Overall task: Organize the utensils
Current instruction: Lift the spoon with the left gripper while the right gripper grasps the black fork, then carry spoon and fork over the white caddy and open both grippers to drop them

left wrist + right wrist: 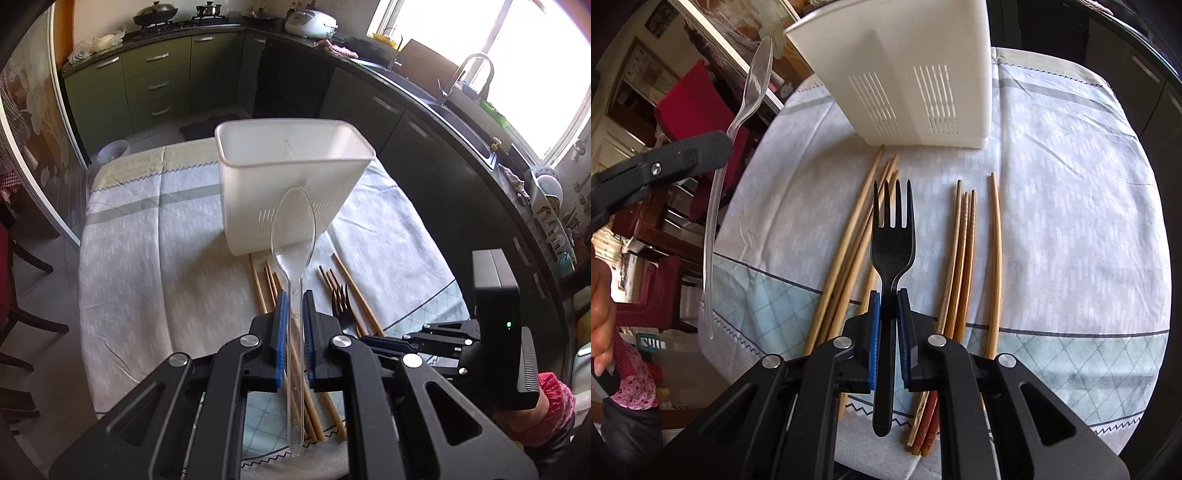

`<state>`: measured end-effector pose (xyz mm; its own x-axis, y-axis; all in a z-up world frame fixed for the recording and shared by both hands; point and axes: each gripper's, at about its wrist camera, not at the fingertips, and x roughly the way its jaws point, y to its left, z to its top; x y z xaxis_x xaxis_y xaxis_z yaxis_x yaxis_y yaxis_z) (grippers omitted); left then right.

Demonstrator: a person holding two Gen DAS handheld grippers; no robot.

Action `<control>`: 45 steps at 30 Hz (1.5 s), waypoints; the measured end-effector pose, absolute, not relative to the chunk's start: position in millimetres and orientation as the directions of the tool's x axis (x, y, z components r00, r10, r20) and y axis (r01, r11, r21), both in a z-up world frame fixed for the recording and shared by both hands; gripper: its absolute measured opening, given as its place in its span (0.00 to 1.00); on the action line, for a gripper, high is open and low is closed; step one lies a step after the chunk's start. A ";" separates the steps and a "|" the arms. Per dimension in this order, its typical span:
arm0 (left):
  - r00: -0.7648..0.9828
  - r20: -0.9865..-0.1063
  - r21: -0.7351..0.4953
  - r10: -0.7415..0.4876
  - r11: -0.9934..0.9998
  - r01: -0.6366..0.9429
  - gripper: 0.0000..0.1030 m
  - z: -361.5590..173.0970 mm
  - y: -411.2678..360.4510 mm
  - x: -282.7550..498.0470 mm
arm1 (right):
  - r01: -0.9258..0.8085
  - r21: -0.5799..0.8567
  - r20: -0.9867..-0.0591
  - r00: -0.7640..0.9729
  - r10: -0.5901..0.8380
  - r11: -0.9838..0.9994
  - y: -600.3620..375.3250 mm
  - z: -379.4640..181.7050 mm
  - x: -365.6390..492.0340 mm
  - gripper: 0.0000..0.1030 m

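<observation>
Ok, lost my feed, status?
Left gripper shut on clear spoon. Right gripper shut on black fork. White holder ahead, nothing blocking; chopsticks on table.

You get bright daylight from the big window at the far right, so white it washes out. It puts a shine on the dark counter. Both pictures bend like a bowl, with black corners. The tablecloth looks a bit smeared, and the near parts stay sharp.
</observation>
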<state>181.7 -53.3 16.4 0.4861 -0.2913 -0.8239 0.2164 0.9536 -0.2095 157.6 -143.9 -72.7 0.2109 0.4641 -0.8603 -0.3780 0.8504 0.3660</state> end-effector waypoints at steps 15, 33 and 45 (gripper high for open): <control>0.893 -0.403 -0.130 -0.201 0.978 0.162 0.08 105.2 -62.3 264.7 | -0.401 0.523 -0.707 0.289 0.645 0.752 -205.0 -47.7 168.1 0.10; 0.877 -0.447 -0.076 -0.178 0.984 0.161 0.08 18.9 -65.7 278.2 | -0.484 0.407 -0.536 0.560 0.632 0.774 -204.7 62.1 202.2 0.10; 0.867 -0.454 -0.108 -0.205 0.979 0.175 0.10 19.2 -43.7 253.3 | -0.412 0.295 -0.406 0.763 0.503 0.862 -172.2 110.1 275.0 0.10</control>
<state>253.3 -43.7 19.2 0.8668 -0.2053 -0.4543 0.1753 0.9786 -0.1077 275.0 -172.2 110.1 0.7629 0.5033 -0.4057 -0.4117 0.8621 0.2955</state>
